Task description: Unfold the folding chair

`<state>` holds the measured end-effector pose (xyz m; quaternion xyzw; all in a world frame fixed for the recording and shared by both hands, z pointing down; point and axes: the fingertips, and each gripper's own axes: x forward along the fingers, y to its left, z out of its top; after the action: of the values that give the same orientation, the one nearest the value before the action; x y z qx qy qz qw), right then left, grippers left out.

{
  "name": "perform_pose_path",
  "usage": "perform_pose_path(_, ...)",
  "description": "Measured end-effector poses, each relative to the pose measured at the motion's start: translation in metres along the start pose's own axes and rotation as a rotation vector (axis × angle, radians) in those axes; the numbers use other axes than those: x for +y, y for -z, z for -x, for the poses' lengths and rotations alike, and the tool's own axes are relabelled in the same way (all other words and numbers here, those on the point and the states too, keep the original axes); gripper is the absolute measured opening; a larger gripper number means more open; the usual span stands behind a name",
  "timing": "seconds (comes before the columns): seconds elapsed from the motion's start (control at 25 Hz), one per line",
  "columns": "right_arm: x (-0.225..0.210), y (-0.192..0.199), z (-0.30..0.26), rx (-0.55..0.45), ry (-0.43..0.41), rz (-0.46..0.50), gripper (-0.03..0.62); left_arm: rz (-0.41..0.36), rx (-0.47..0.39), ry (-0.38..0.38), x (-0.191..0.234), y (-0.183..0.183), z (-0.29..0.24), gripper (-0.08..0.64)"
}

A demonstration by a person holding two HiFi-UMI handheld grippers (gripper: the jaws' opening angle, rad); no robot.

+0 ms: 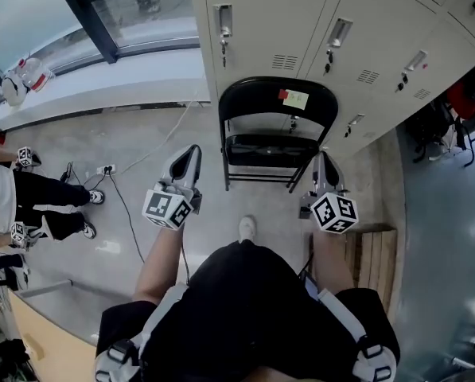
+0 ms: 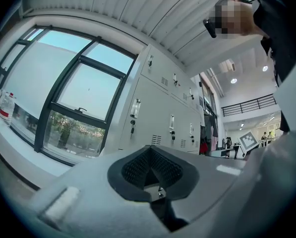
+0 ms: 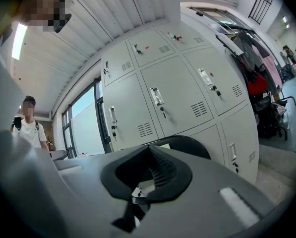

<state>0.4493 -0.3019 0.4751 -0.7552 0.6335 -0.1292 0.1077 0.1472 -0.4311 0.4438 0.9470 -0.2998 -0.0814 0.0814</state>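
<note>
**Chair folded at the lockers, both grippers empty**

Lockers (image 1: 301,30) run along the far wall, with smooth grey floor (image 1: 142,142) in front. The black folding chair (image 1: 269,146) stands on the floor against the lockers, straight ahead of the person. It looks flat or nearly flat, not opened out.

My read on handling:
- Steel tube frame, so rigid and fairly heavy, not fragile.
- The paint looks slick, so pads may slip on it.
- The feet could skate on this floor once the hinge resists.

Where I'd grip:
- One gripper on the top rim of the backrest (image 1: 275,82), clear of the sticker (image 1: 295,99).
- The other on the seat edge (image 1: 265,165), pressing down and out.

Left gripper (image 1: 193,151) and right gripper (image 1: 323,159) flank the chair, near it but not touching. Jaws are together on both, with nothing between them.
</note>
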Motion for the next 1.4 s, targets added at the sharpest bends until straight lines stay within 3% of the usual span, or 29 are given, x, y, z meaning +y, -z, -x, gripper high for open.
perform_pose_path(0.4,-0.026,0.041,-0.057,0.144,-0.005,-0.091,0.005,0.002,0.077,-0.004,0.020,0.036,-0.061,0.000)
perform_pose_path(0.8,-0.020,0.083,-0.091,0.249,0.085,-0.121,0.005,0.009,0.189,0.057,0.065,0.077,-0.113,0.038)
perform_pose_path(1.2,-0.005,0.133,-0.115,0.322,0.237,-0.181,0.005,-0.002,0.379,0.208,0.100,0.136,-0.161,0.137)
perform_pose_path(1.4,-0.003,0.144,-0.115,0.308,0.313,-0.214,0.005,-0.007,0.490,0.307,0.106,0.169,-0.178,0.190)
